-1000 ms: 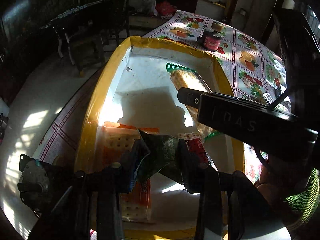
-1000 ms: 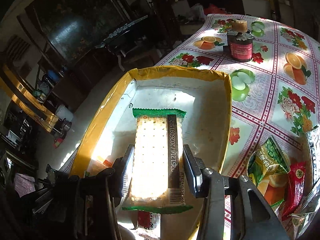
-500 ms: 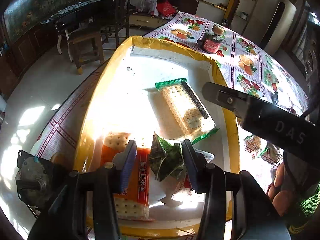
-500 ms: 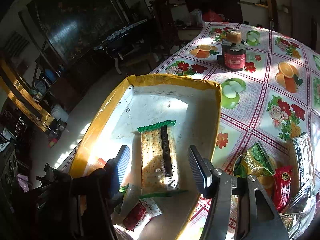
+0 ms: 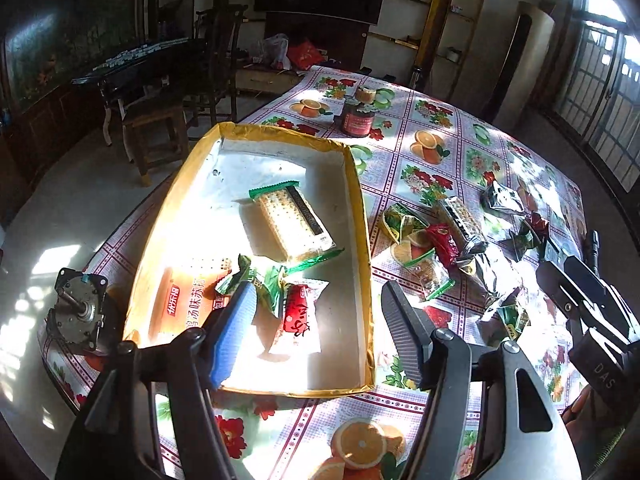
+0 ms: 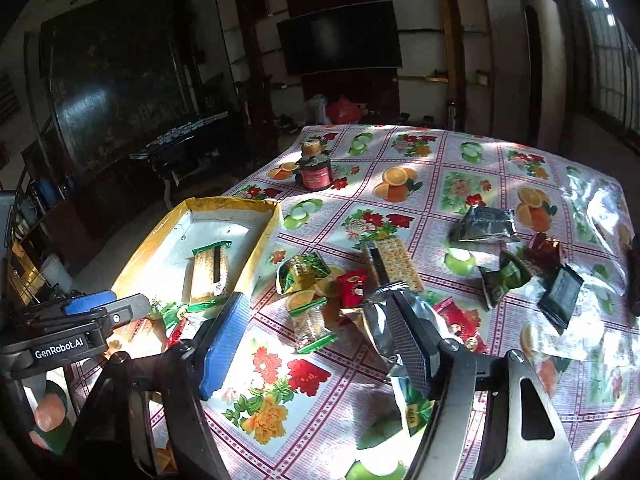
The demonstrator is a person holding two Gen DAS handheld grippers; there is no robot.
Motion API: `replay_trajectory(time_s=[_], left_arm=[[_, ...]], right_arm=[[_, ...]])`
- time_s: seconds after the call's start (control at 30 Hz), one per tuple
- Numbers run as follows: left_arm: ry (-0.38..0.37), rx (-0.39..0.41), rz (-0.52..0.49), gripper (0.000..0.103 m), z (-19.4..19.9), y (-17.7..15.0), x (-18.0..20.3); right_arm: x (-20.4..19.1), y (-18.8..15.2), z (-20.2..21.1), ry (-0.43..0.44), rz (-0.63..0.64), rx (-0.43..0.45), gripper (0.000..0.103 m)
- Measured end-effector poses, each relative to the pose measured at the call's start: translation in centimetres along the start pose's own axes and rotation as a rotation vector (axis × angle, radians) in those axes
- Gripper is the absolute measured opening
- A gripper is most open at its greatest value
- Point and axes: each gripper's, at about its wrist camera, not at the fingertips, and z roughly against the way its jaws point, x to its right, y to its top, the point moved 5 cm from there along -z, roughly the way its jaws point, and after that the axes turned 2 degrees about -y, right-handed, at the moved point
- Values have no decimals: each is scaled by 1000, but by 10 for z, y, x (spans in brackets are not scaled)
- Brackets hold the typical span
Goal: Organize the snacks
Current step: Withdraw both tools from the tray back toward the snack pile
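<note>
A yellow-rimmed tray [image 5: 360, 216] with a white floor holds a green-ended cracker pack [image 5: 292, 220], an orange cracker pack [image 5: 188, 296], a green packet [image 5: 260, 280] and a red-and-white packet [image 5: 298, 316]. My left gripper [image 5: 320, 320] hovers above the tray's near end, its jaws opening, with nothing between its pads. My right gripper [image 6: 316, 312] hangs over the loose snacks right of the tray [image 6: 262, 240]. Its jaws are opening too and grip nothing. Below it lie a green packet [image 6: 302, 272], a red packet [image 6: 352, 286], a cracker pack [image 6: 394, 262] and silver packets [image 6: 480, 224].
A dark jar with a red label [image 6: 316, 172] stands on the flowered tablecloth [image 6: 452, 188] beyond the tray. A metal motor part [image 5: 80, 312] sits at the tray's left corner by the table edge. A wooden stool [image 5: 156, 128] and a dark table stand off to the left.
The left gripper let the green packet drop into the tray, opened and drew back upward. The right gripper released the cracker pack, opened and swung right over the loose snacks.
</note>
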Motion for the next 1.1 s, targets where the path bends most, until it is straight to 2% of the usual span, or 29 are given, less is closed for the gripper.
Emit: replay_trajectory(time_s=[0.1,0.2,0.37,0.63,0.83,1.1], left_arm=[[-27,-3,-39,67,4,-7,24],[-49,-12,-83,67,7,-15,49],[-62,-28,-139,68,11,-25,80],[-54,-28,-186,72,18,-32,106],[-50,-44,-209,76,15,-36,120],[-66,-99,-211,77,-2,-42,128]], right_arm=[[28,-7,36,-107,0,98,79],[45,-15,61,-192,20,146,80],[65,-27,87,-254,26,186,81],[89,-43,99,-288,5,197,81],[104,-50,105,-276,-28,204,81],[125,-62,94,-233,-108,140,81]])
